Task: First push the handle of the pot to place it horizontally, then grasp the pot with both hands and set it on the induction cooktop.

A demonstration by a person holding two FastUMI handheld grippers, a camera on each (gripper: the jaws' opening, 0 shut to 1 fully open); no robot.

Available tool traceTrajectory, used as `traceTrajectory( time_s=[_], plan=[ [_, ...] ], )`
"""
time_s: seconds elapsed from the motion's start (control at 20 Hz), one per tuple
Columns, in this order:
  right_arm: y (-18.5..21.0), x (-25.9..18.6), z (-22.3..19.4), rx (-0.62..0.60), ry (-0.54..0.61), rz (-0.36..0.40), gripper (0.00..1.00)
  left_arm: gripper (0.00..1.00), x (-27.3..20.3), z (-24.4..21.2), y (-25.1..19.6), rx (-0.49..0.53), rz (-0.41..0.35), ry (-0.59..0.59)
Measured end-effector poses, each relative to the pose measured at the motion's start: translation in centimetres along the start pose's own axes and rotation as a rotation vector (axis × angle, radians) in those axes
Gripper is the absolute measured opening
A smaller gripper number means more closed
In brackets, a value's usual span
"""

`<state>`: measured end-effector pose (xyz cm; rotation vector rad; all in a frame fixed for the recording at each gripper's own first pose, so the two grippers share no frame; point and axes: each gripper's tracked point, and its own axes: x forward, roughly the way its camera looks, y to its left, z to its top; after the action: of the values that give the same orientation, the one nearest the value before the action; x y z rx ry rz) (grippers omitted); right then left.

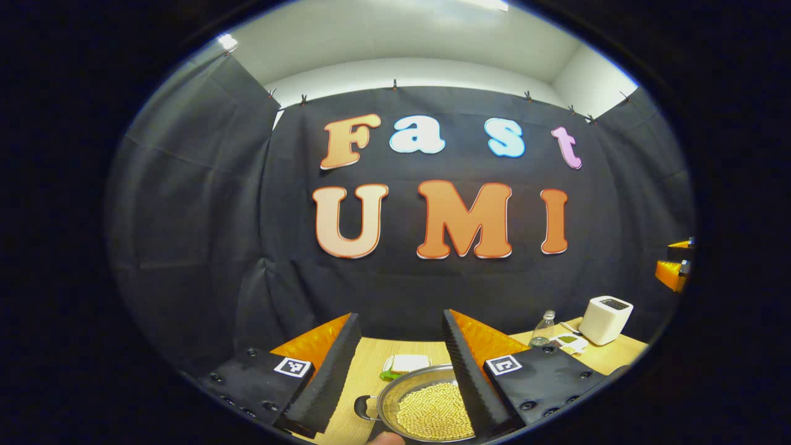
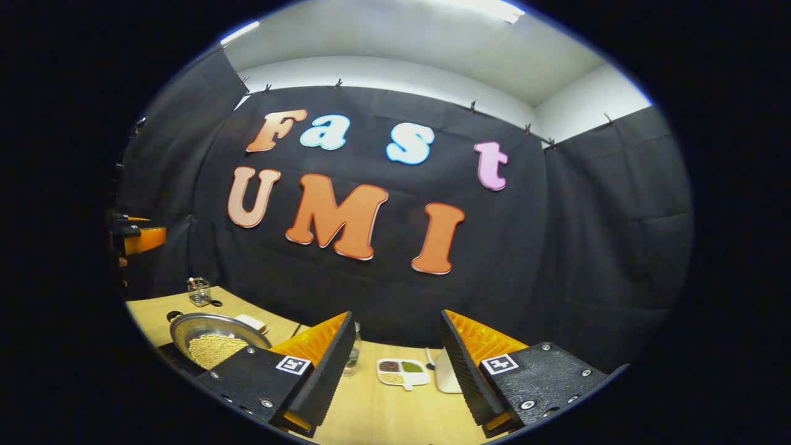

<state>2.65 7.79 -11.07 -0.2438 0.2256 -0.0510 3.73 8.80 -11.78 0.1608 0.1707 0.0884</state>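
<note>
The shallow steel pot of loose yellow beans sits on the pale wooden counter below the wide-open, empty left tongs and right tongs (likely heavy, rigid, spill-prone; take its side loop handles).

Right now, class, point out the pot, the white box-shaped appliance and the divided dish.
pot (image 1: 395, 392), left gripper view, on its bare inner wall left of the beans.
white box-shaped appliance (image 1: 605, 321), left gripper view, on its front face.
divided dish (image 2: 403, 372), right gripper view, on its middle.
</note>
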Motion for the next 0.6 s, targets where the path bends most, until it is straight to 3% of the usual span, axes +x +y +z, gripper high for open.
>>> traceTrajectory(
  time_s=[0.4,0.6],
  plan=[
    [-6.0,-3.8,8.1,-0.003,-0.133,-0.075,0.86,0.91,-3.7,9.9,-3.1,-0.070,-0.080,-0.125],
    [-6.5,-4.3,9.3,0.037,-0.161,-0.073,0.86,0.92,-5.1,14.1,-1.7,-0.050,-0.012,-0.204]
  ],
)
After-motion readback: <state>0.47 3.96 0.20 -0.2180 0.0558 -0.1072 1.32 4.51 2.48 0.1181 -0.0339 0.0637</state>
